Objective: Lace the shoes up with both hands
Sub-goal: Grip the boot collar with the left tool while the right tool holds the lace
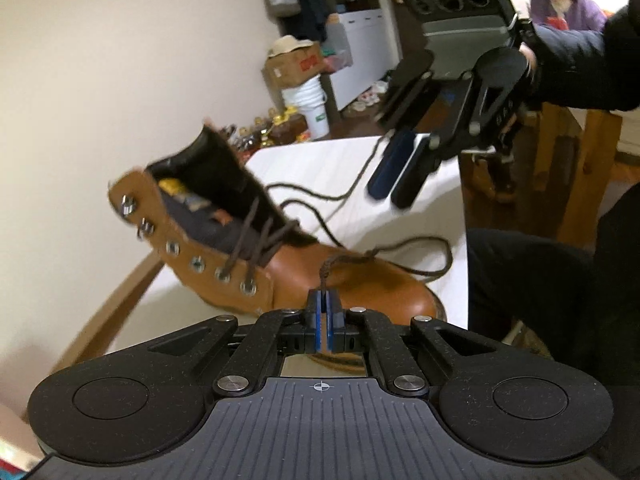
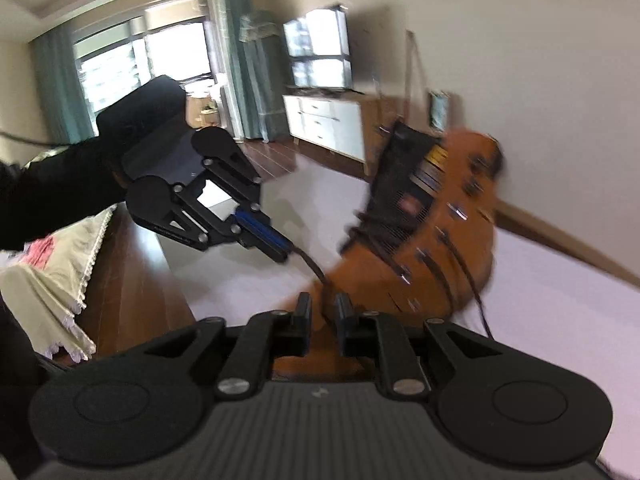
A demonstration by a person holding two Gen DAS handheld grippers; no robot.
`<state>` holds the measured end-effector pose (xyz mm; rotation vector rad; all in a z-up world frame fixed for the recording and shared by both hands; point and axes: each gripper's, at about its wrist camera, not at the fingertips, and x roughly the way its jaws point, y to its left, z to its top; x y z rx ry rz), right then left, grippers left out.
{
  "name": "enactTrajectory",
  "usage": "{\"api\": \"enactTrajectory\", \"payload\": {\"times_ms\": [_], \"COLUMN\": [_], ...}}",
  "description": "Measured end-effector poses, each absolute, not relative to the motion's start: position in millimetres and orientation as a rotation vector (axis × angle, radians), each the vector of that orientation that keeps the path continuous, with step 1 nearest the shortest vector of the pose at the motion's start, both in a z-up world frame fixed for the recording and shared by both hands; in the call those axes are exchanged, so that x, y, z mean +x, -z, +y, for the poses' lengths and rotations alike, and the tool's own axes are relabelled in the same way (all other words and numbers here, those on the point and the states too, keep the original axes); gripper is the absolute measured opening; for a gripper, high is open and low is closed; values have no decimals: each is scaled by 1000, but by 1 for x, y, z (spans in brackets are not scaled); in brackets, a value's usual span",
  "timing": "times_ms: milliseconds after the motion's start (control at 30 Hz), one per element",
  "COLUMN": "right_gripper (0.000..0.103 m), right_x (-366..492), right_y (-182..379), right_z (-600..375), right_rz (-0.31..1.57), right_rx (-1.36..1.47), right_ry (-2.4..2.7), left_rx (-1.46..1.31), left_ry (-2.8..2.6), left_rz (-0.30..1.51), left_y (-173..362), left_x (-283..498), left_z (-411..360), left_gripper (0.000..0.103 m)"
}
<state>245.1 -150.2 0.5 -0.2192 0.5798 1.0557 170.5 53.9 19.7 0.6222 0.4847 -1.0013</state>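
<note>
Closest to me, between the blue pads of my left jaws [image 1: 325, 312], sits the frayed end of one brown lace [image 1: 325, 276]; the pads are pressed flat together on it, and the lace runs up out of them toward the toe. From the right wrist view the same grip shows from the side, left jaws [image 2: 280, 254] clamped with the lace trailing off their tips toward the boot.

Right jaws [image 2: 322, 312] stand narrowly parted with nothing pinched between them. From the left wrist view they hang in the air above the far side of the worktop [image 1: 432, 216], apart from the other lace end [image 1: 320, 196], which lies slack in loops on the white surface.

The tan boot [image 1: 304, 276] rests on that worktop, toe toward me, tongue open. Only the lowest eyelets [image 1: 222, 274] carry lace; the upper ones and the hooks are bare. So I judge the lacing barely begun, and the step in hand is drawing up my left end, ready to thread.

Next, I think the held end must be aimed at the next free eyelet, while my right jaws either steady the boot's collar or come down to take the loose end. The tip is frayed, so I expect it may snag at the eyelet rim.
</note>
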Motion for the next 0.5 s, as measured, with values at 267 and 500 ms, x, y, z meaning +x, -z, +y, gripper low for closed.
{"api": "enactTrajectory", "payload": {"times_ms": [267,500], "right_gripper": [28,27], "right_x": [255,258], "right_y": [5,10], "right_z": [-122,-117], "right_rz": [485,486], "right_rx": [-294,-290], "right_ry": [-1146,-1195], "left_rx": [681,700], "left_ry": [1007,1011], "left_rz": [462,460], "left_y": [-33,-33], "left_x": [157,158], "left_z": [50,47], "left_gripper": [2,2]}}
